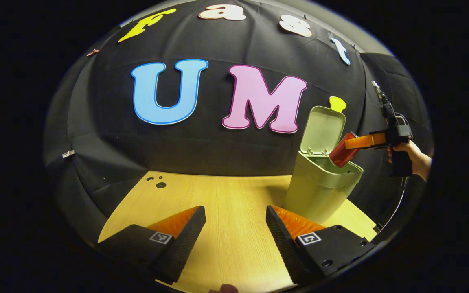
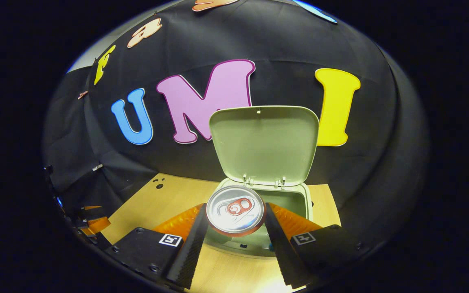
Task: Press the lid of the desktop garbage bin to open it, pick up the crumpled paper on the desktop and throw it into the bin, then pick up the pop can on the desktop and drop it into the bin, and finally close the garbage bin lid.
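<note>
At the lower centre of the right gripper view, the right gripper (image 2: 235, 228) is clamped on the pop can (image 2: 235, 211), held directly over the open mouth of the bin (image 2: 304, 199), while the left gripper (image 1: 235, 228) hangs spread and empty

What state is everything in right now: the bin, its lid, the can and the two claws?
Garbage bin: upright on the table, open.
Lid: raised, standing up.
Pop can: gripped, tilted over the bin's mouth.
Right gripper: shut on the can.
Left gripper: open, empty, over the table.
</note>
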